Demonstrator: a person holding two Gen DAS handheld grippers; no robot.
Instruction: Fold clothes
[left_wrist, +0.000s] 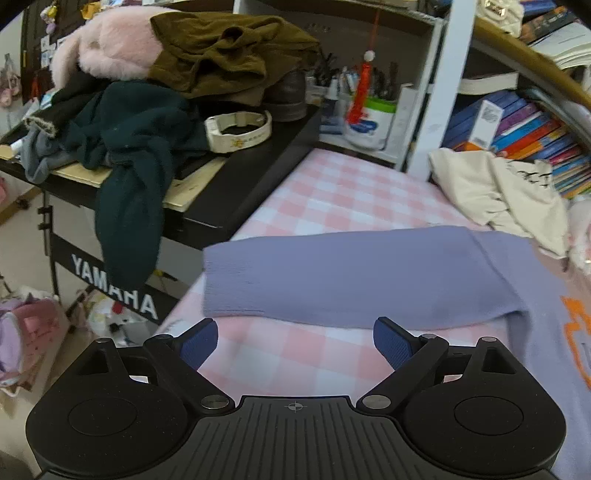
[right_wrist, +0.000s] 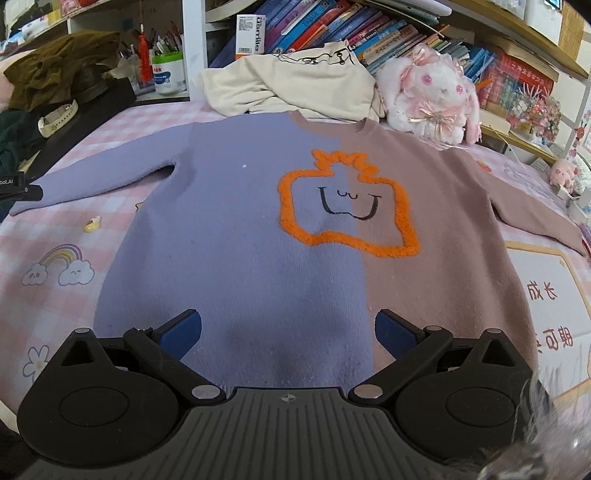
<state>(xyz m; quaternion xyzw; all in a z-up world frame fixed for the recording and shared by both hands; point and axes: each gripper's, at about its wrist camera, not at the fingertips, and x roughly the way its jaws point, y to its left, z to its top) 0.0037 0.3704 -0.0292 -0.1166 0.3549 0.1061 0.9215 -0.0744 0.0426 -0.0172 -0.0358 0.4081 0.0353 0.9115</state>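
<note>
A two-tone sweater (right_wrist: 258, 229), lilac on the left half and mauve on the right, lies flat and face up on the pink checked bed, both sleeves spread outward. An orange fuzzy outline with a drawn face (right_wrist: 347, 206) marks its chest. My right gripper (right_wrist: 288, 332) hovers open over the hem, nothing between its blue pads. In the left wrist view the lilac sleeve (left_wrist: 332, 277) stretches across the bedsheet just beyond my left gripper (left_wrist: 295, 343), which is open and holds nothing. The left gripper's body (right_wrist: 14, 188) shows at the right wrist view's left edge, by the cuff.
A cream garment (right_wrist: 295, 81) is heaped past the collar, beside a plush rabbit (right_wrist: 432, 99). A black Yamaha keyboard (left_wrist: 221, 192) piled with clothes borders the bed's left side. Bookshelves (right_wrist: 369, 33) stand behind. A small yellow trinket (right_wrist: 92, 223) lies on the bed (right_wrist: 66, 236).
</note>
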